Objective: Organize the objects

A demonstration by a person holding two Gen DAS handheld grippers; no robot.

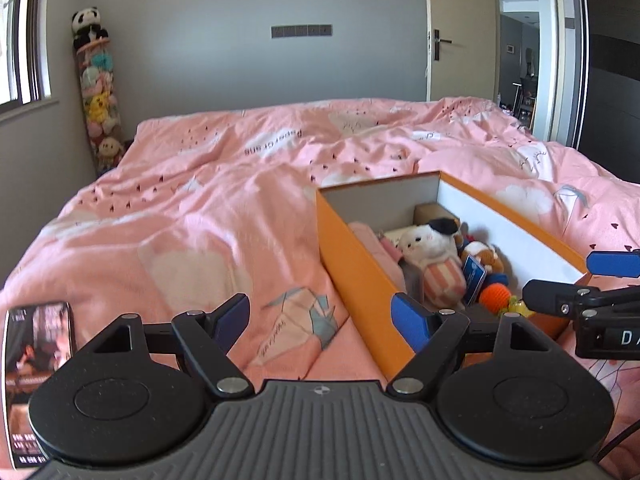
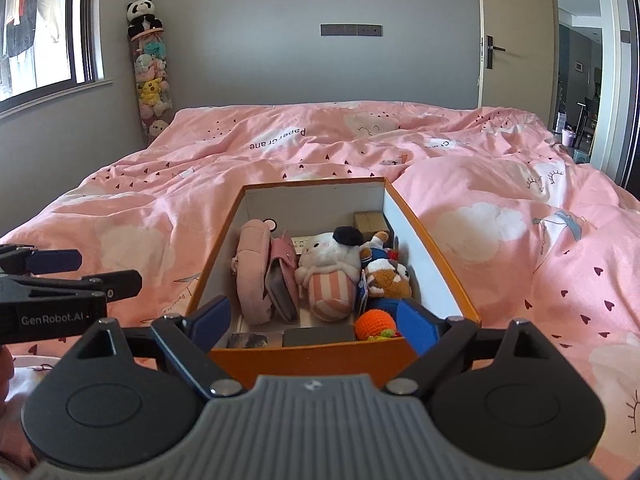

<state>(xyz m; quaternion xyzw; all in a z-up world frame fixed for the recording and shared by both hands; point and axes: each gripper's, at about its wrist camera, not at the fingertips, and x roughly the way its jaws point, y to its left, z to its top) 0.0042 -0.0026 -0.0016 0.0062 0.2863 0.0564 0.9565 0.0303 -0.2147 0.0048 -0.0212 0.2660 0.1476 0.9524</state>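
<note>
An orange box (image 2: 312, 356) (image 1: 360, 272) sits on the pink bed. It holds a white plush (image 2: 332, 264) (image 1: 432, 248), a pink bag (image 2: 254, 272), a wallet (image 2: 282, 288), a brown plush (image 2: 390, 276), an orange crochet ball (image 2: 374, 324) (image 1: 494, 298) and a dark case (image 2: 320, 336). My right gripper (image 2: 312, 320) is open and empty over the box's near edge. My left gripper (image 1: 320, 320) is open and empty, just left of the box above the quilt. A photo card (image 1: 36, 376) lies at the far left.
The pink quilt (image 1: 200, 208) covers the whole bed. A tall tube of plush toys (image 2: 152, 72) topped by a panda stands in the far left corner. A window (image 2: 44, 24) is on the left, an open door (image 2: 516, 32) on the right.
</note>
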